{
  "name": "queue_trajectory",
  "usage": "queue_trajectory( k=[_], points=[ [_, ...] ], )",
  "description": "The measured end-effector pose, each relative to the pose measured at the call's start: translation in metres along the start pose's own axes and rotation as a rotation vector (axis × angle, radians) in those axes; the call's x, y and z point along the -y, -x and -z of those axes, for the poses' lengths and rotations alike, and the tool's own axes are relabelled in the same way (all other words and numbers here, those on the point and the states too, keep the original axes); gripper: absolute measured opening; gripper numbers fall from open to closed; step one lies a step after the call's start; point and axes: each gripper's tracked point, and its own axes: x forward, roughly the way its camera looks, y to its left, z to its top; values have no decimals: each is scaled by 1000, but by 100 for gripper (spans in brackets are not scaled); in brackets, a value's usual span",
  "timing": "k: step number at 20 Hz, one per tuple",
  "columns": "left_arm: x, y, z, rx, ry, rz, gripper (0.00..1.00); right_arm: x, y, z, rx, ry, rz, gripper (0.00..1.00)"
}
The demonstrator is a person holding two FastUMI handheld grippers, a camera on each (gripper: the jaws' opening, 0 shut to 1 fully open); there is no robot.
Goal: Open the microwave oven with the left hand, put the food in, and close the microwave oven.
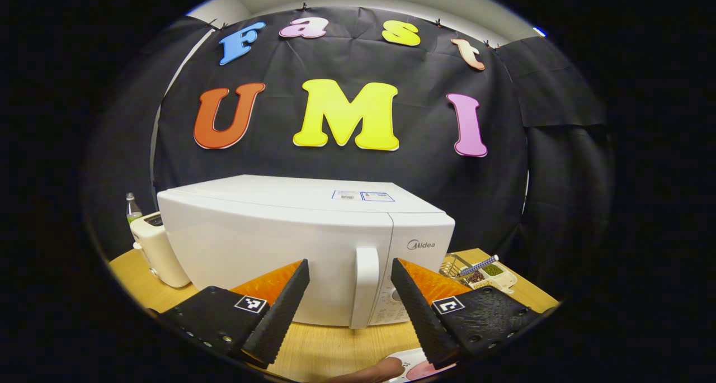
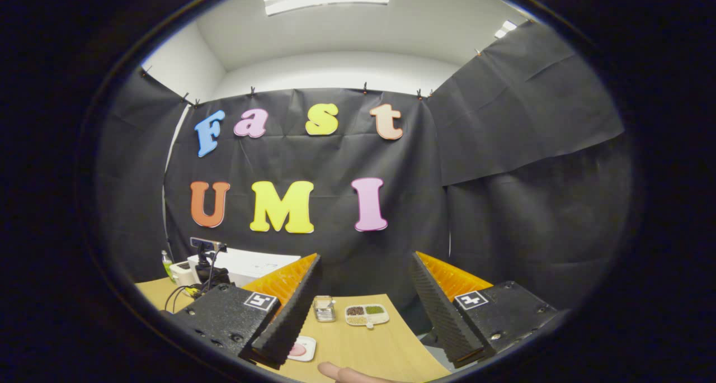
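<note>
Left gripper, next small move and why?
Probably ease the left gripper forward so its open fingers straddle the door handle, then close. The microwave door looks shut, the handle sits between the spread fingers but apart from them, so nothing is gripped yet. The right gripper hangs open above the table.

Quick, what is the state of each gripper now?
Left gripper: open, holding nothing, facing the microwave handle.
Right gripper: open, holding nothing.
</note>
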Motion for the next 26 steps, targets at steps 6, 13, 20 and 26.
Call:
queue_trajectory(
  k=[6,13,20,26],
  points=[
    [12,-19,27,-27,22,12,78,23,-3,13,5,-63,38,100],
    [9,-27,42,-63,125,21,46,41,12,3,84,-118,64,100],
    [7,-26,47,-71,29,-47,5,49,21,12,33,-99,72,100],
    [1,8,53,-70,19,-17,5,47,28,14,15,-97,70,100]
  ],
)
